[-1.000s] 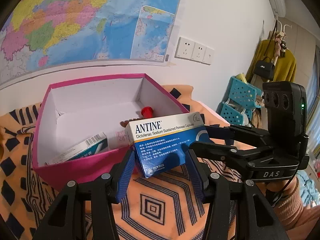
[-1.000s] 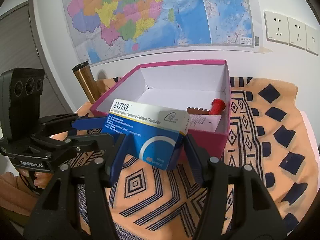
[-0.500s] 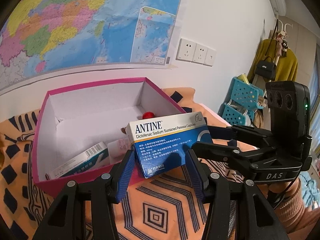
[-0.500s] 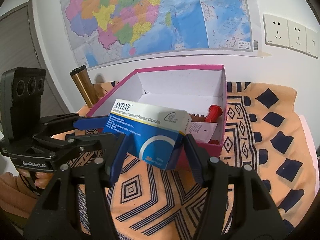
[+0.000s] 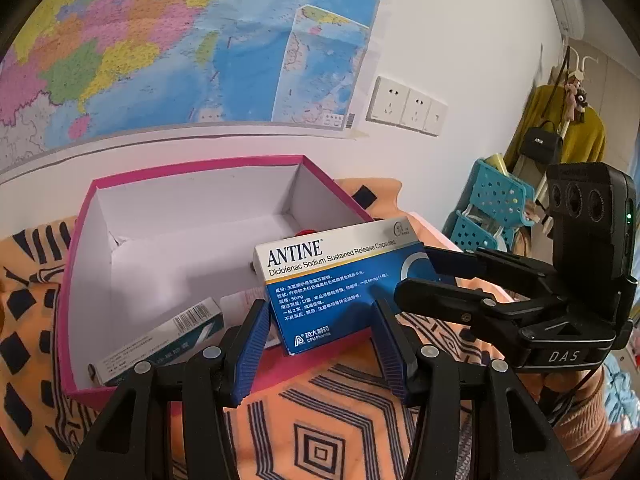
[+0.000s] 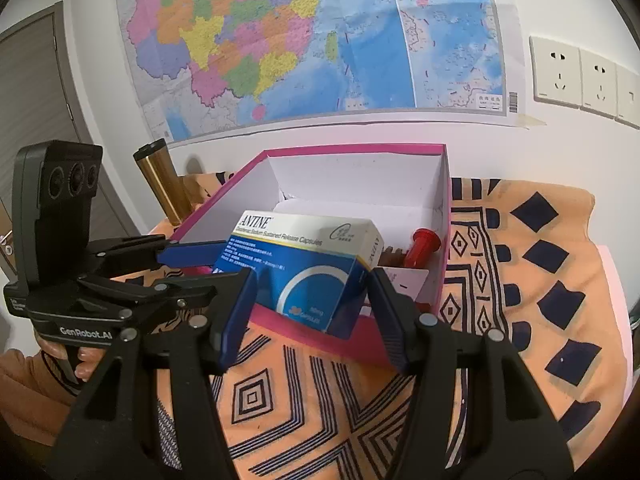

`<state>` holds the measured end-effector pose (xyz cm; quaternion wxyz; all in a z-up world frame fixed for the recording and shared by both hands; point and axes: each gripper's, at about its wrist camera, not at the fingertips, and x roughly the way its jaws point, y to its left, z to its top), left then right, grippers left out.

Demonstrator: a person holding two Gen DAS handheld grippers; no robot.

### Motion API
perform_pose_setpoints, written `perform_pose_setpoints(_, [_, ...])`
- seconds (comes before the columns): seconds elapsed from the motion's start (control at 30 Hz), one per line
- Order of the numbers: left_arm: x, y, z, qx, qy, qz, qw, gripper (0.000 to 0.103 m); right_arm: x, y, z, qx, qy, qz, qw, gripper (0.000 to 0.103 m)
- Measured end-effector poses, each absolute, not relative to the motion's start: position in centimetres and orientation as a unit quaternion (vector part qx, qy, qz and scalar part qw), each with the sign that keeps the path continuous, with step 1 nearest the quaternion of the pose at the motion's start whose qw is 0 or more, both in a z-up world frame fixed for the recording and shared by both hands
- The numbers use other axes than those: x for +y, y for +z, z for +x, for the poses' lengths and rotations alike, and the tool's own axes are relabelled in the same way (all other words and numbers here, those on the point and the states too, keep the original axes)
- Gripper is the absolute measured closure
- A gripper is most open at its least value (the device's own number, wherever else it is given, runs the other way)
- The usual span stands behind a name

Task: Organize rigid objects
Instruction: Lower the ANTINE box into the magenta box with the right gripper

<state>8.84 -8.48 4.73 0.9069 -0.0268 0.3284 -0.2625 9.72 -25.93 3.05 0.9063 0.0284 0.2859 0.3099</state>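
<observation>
Carrying the medicine box (image 5: 340,284) further over the pink box's (image 5: 192,168) near rim than a moment ago, clamped between both the left gripper (image 5: 320,344) and right gripper (image 6: 312,312), each part-open around it; nearing the drop inside.

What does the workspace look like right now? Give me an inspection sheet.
Surface: orange patterned cloth, lying flat.
Job's things: Antine carton in the air over the front wall of the pink box; inside the box are a white-teal carton and a red-capped item.
Clutter: gold tumbler standing behind the box's left corner.
Grippers: left gripper and right gripper each appear to clamp one end of the Antine carton.
Cables: thin dark cable under the right gripper.
Surroundings: wall map, sockets, teal baskets, door.
</observation>
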Motion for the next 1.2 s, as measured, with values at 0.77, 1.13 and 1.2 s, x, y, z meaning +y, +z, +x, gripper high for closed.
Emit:
perform_pose_setpoints(0.77, [-8.7, 5.3, 10.0, 0.323, -0.259, -0.026, 0.910, 0.051, -26.3, 3.3, 11.2, 0.284, 0.306, 0.039, 0.908, 0.043])
perform_pose_setpoints(1.13, [-8.9, 5.0, 10.8, 0.331, -0.254, -0.028, 0.908, 0.051, -26.5, 3.0, 12.2, 0.288, 0.306, 0.050, 0.906, 0.043])
perform_pose_setpoints(1.2, [-9.0, 5.0, 10.9, 0.332, -0.252, -0.028, 0.908, 0.051, -26.5, 3.0, 12.3, 0.289, 0.306, 0.051, 0.905, 0.043])
